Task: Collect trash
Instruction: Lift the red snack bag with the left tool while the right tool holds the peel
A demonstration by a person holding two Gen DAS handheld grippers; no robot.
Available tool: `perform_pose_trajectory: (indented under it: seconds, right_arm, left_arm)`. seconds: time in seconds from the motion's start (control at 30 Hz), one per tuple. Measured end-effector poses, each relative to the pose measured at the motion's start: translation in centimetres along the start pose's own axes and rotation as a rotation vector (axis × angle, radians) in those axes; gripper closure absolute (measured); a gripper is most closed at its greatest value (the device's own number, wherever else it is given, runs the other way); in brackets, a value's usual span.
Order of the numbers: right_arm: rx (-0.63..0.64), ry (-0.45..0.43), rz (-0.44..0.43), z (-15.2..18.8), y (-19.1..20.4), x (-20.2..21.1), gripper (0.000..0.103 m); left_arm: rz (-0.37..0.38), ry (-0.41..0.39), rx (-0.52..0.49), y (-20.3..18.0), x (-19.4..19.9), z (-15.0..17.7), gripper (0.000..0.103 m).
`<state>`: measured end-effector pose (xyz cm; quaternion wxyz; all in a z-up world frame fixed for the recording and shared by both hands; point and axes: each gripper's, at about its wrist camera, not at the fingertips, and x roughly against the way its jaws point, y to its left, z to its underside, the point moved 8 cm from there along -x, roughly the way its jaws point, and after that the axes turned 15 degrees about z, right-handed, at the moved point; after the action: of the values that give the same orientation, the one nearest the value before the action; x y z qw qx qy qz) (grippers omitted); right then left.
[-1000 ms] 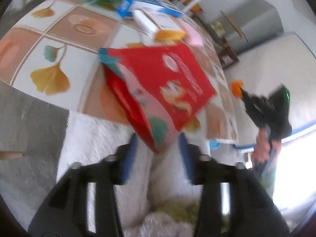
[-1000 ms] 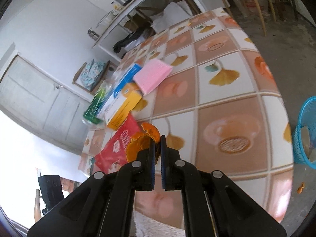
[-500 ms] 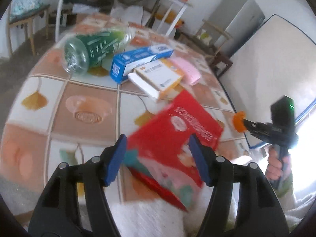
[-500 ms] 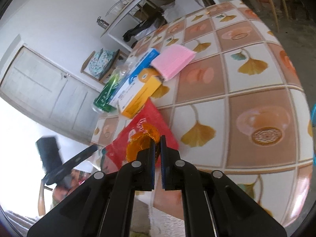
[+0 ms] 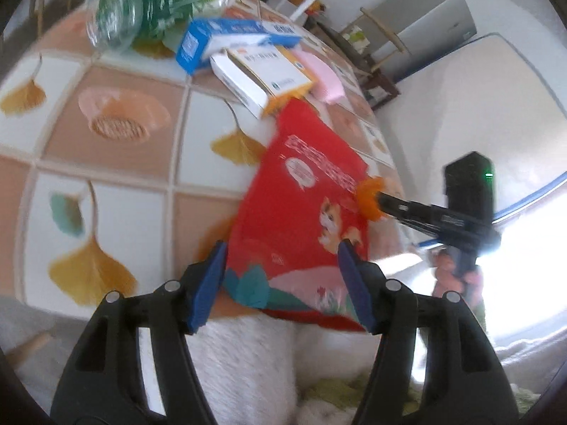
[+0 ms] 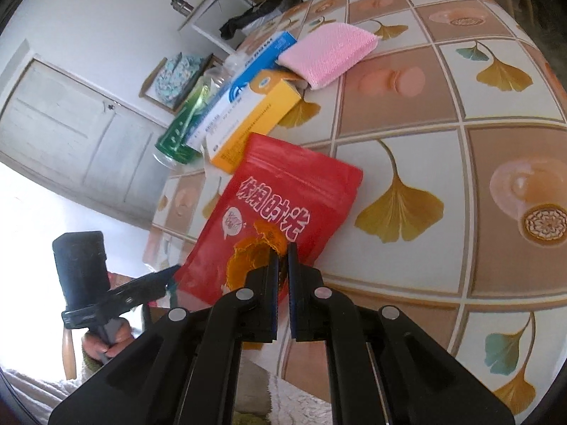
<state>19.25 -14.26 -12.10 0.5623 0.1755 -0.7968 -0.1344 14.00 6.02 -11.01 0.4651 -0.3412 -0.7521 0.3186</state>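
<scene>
The red snack pouch (image 5: pixel 301 212) lay flat on the counter (image 6: pixel 443 113), at its near edge, with its sealed top toward the yellow-and-white carton (image 6: pixel 248 120). The pouch's lower part sat between the blue pads of the left gripper (image 5: pixel 281 276), whose jaws stood partly open, one pad at each side edge of the pouch; whether the pads pressed on it could not be told. The right gripper (image 6: pixel 281 258) had its jaws closed on an orange peel (image 6: pixel 258 251), holding it over the lower part of the pouch.

Beyond the pouch, the carton lay with one end just beside the pouch's top edge. A blue-and-white box (image 5: pixel 226 40) lay against the carton's far side, and a pink sponge (image 6: pixel 327 53) rested at the carton's end. A clear bottle with a green label (image 5: pixel 149 5) lay on its side behind the blue box. The counter carried a tile pattern with ginkgo leaves. A white fleecy cloth (image 5: pixel 248 361) lay under the left gripper.
</scene>
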Motion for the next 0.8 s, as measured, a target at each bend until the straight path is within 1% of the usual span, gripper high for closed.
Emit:
perform_pose_trajectory:
  seconds: [0.2,0.33,0.43,0.47,0.53,0.6,0.63,0.67,0.7,0.73,0.8]
  right_arm:
    - [-0.007,0.026,0.021,0.4,-0.4,-1.1,0.098]
    - [-0.003,0.022,0.026,0.4,-0.4,-1.1,0.098]
    - [0.002,0.019,0.028,0.4,-0.4,-1.1,0.098]
    - [0.003,0.019,0.028,0.4,-0.4,-1.1,0.098]
    - [0.004,0.020,0.030,0.4,-0.5,-1.1,0.098]
    - [0.007,0.020,0.034,0.3,-0.4,-1.1,0.098]
    - [0.008,0.021,0.036,0.3,-0.4,-1.1,0.098]
    - [0.009,0.021,0.037,0.3,-0.3,-1.2,0.098]
    - [0.009,0.022,0.037,0.3,-0.3,-1.1,0.098]
    - [0.010,0.021,0.036,0.3,-0.3,-1.1,0.098]
    - [0.012,0.018,0.036,0.3,-0.3,-1.0,0.098]
  left_arm:
    - [0.155,0.003,0.110,-0.1,-0.6,1.1,0.043]
    - [0.239,-0.002,0.175,-0.3,-1.0,1.3,0.044]
    - [0.300,0.000,0.229,-0.3,-1.8,1.3,0.046]
    - [0.307,-0.001,0.237,-0.3,-2.1,1.2,0.048]
    - [0.301,-0.006,0.237,-0.3,-2.6,1.0,0.052]
    - [0.280,-0.007,0.237,0.0,-2.7,0.9,0.063]
    - [0.256,-0.003,0.233,0.1,-3.0,0.9,0.066]
    - [0.239,0.000,0.226,0.2,-2.9,0.9,0.073]
    - [0.205,0.004,0.209,0.2,-3.0,0.9,0.080]
    - [0.177,0.006,0.193,0.2,-3.1,0.9,0.083]
    - [0.147,0.007,0.170,0.2,-2.9,1.1,0.087]
